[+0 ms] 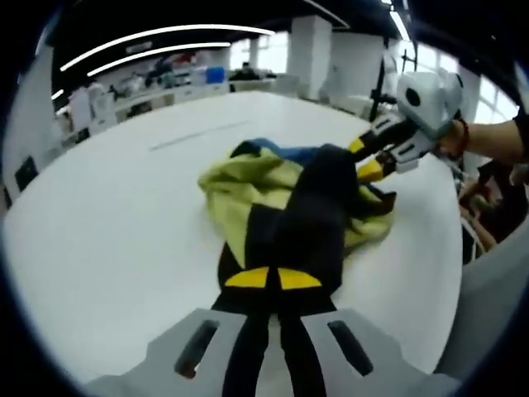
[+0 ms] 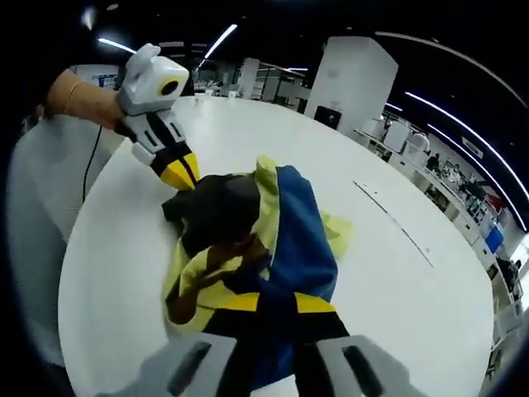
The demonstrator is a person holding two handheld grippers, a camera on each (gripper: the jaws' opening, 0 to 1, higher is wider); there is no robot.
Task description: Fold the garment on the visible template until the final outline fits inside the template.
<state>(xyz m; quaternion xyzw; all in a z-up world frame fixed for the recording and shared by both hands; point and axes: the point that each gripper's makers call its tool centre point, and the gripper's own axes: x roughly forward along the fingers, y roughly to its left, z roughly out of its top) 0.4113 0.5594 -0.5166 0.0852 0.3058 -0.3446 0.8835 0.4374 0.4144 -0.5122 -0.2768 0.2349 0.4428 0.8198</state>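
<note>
On the large round white table (image 1: 99,231), the crumpled yellow, blue and black fabric garment (image 1: 289,203) lies bunched near the edge beside the person, so both grippers, left gripper (image 1: 273,278) and right gripper (image 2: 273,303), each with jaws closed on cloth, should draw apart to spread it flat.

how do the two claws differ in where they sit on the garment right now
The left claw is at the black part of the garment, its tips close together with cloth between them. The right claw is at the opposite edge, over blue and yellow cloth. Both have yellow-tipped black jaws and work over the white table.
</note>
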